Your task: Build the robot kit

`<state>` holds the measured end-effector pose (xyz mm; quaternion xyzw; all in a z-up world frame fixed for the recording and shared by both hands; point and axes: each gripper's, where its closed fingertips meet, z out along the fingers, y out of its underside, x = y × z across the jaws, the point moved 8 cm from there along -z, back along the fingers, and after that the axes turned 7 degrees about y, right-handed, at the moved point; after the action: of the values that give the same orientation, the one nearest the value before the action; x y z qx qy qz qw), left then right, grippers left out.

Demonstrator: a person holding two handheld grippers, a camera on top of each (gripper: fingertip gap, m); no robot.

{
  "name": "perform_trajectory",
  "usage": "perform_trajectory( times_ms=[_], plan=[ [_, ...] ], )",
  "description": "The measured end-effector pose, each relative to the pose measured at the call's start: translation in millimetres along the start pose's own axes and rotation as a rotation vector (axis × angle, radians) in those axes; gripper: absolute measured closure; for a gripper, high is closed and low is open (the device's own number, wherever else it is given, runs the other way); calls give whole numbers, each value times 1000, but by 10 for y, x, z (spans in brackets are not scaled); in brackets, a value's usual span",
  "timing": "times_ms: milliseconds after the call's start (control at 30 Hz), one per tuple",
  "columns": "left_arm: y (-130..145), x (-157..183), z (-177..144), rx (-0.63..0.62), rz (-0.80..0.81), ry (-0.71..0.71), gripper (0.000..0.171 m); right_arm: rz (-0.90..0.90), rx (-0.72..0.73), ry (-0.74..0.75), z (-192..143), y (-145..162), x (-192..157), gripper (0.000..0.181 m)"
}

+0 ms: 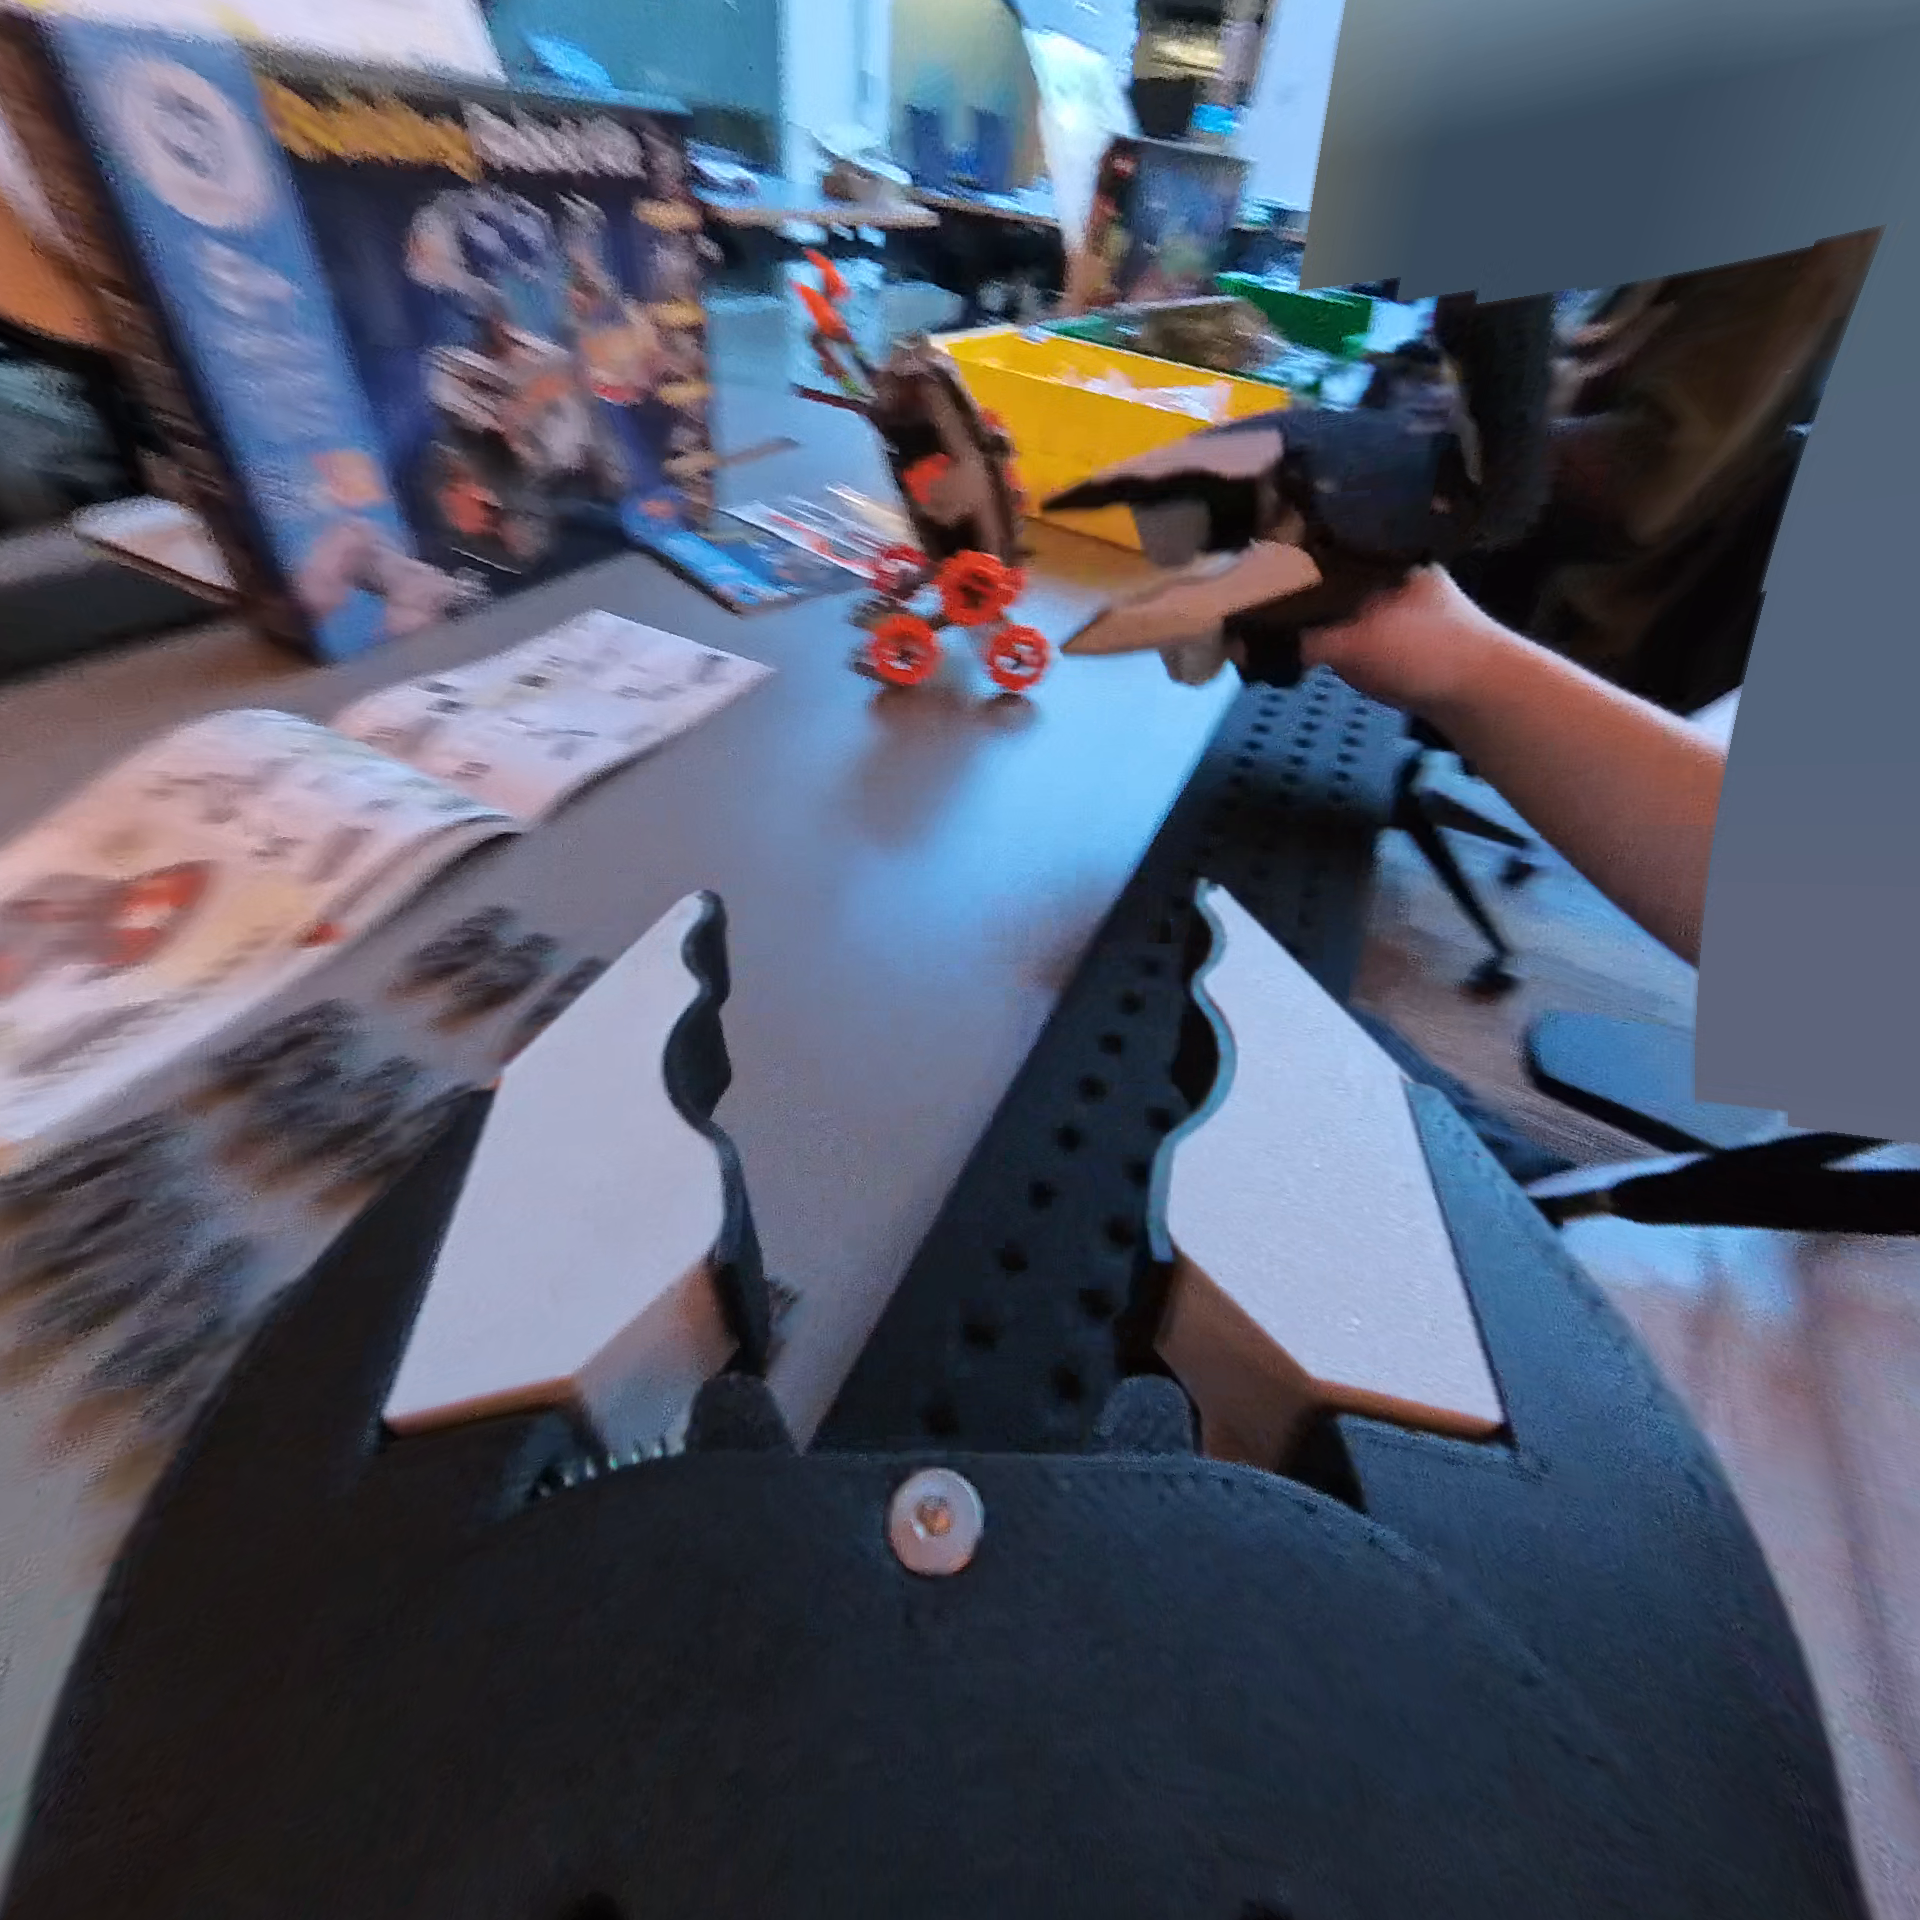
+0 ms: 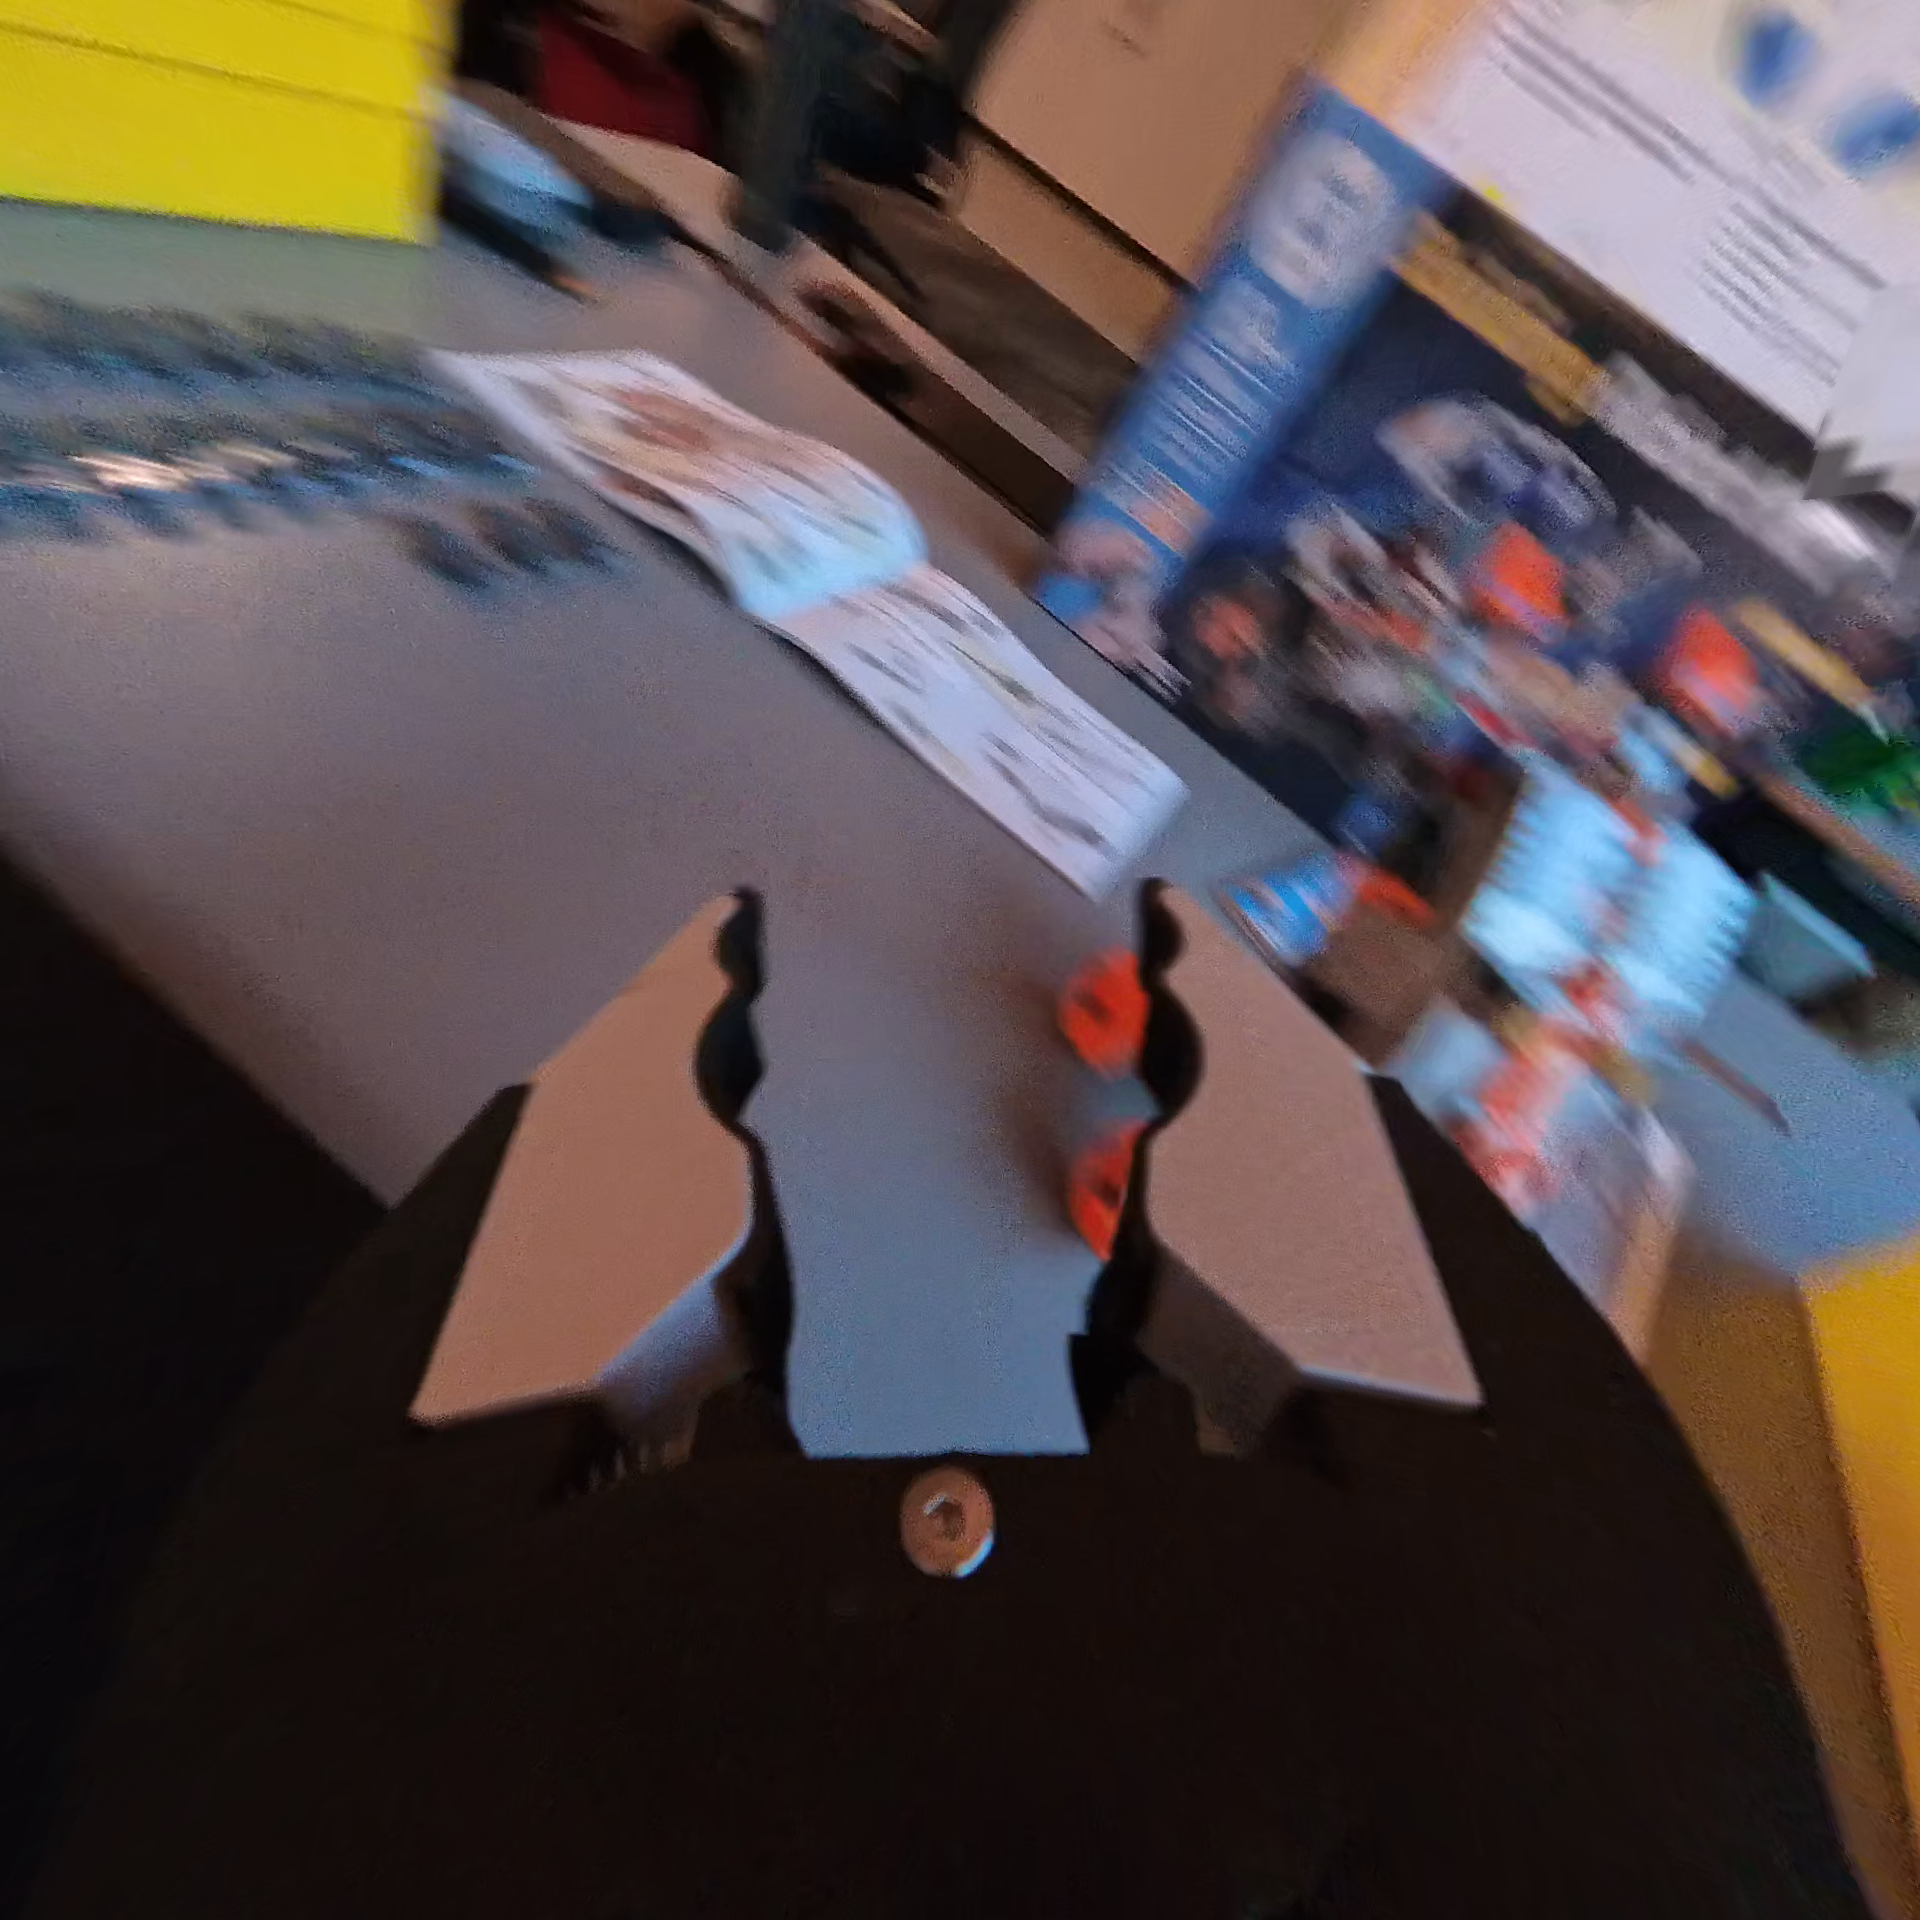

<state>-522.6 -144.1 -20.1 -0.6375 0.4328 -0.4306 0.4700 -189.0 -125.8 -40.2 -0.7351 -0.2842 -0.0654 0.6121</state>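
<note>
Left gripper: jaws wide apart, nothing between them, hovering over the dark tabletop edge. Open instruction booklet to its left, toy box standing behind. Farther off, brick-built toy vehicle with orange wheels upright on the table, yellow bin behind it. Right gripper: jaws apart, empty, tips just beside the toy's orange wheels. View blurred; contact cannot be told.

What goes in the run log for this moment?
left gripper: open, empty, over table | right gripper: open, empty, beside orange-wheeled toy model | open booklet left | views blurred
</note>
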Motion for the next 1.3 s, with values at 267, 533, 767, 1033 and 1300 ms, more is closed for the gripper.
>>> perform_trajectory(
  times_ms=[267,533,767,1033,1300],
  plan=[
    [-378,53,1040,59,-100,245,99,449,-5,0,100,279,1563,76],
    [-390,-82,1315,-27,-90,44,122,302,-202,-86,737,478,1347,93],
    [-197,-67,1015,14,-101,41,142,280,-146,-227,639,465,1193,109],
    [-44,-90,604,-14,-11,-15,141,149,-30,-576,769,225,781,109],
    [-36,-388,504,134,13,-121,135,16,35,-856,1072,-7,513,109]
  ],
)
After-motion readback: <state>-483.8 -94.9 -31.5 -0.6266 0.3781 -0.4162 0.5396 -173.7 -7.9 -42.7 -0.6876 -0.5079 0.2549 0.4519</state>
